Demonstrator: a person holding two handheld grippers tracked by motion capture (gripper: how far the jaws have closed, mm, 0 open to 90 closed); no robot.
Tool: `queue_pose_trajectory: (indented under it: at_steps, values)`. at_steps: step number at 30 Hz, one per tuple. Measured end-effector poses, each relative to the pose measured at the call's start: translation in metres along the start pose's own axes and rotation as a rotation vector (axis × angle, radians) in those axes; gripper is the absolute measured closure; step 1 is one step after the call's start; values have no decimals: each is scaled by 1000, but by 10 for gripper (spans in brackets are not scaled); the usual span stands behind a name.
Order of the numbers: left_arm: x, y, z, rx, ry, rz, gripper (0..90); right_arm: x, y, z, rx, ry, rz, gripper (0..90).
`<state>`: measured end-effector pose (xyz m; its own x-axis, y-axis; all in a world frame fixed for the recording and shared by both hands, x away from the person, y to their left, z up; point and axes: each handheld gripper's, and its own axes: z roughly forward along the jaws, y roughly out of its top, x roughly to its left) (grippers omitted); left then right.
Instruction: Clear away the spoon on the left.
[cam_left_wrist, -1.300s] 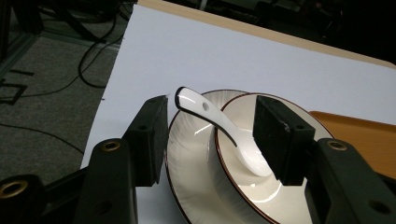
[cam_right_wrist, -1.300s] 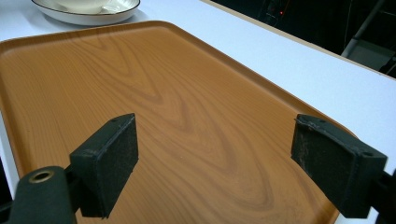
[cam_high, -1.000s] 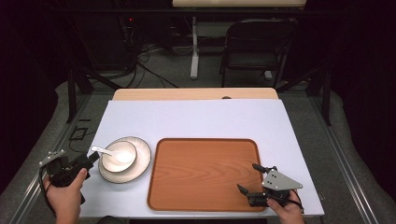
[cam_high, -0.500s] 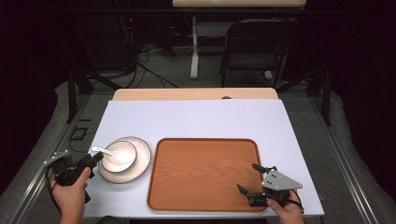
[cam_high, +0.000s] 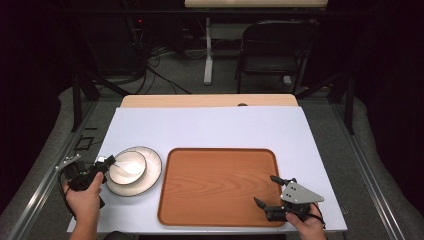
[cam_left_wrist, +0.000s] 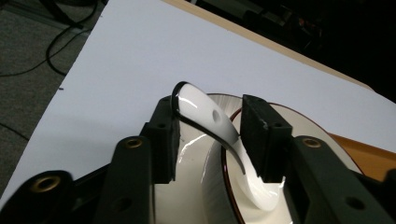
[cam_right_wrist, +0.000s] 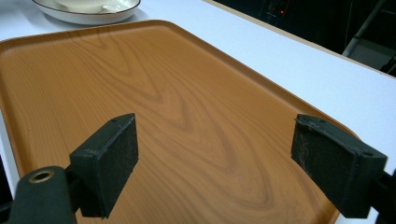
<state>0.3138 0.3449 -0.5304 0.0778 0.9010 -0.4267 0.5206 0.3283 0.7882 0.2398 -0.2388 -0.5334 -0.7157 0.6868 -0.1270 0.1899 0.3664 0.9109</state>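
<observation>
Wooden tray (cam_high: 220, 185) beside plate (cam_high: 150, 175), spoon (cam_left_wrist: 210, 121) between jaws

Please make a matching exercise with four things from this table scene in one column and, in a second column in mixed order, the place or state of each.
Things:
1. spoon
2. bowl
3. tray
4. right tongs

Places or states:
A. bare, wood-grain, in the middle of the table
B. open, above the tray's near right corner
C. handle between the left tongs' jaws, which have just been closing
D. on the plate

Pairs: 1-C, 2-D, 3-A, 4-B
</observation>
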Motion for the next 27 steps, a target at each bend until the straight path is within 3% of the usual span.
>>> queue_pose_trajectory:
  at_steps: [8,18,27]
  values:
    - [-2,1,1,-12,3,13,660,0,0,0,1,0,0,144]
    - [-15,6,-2,-34,20,89,730,0,0,0,1,0,0,144]
    - [-31,9,-2,-34,-40,112,803,0,0,0,1,1,-1,144]
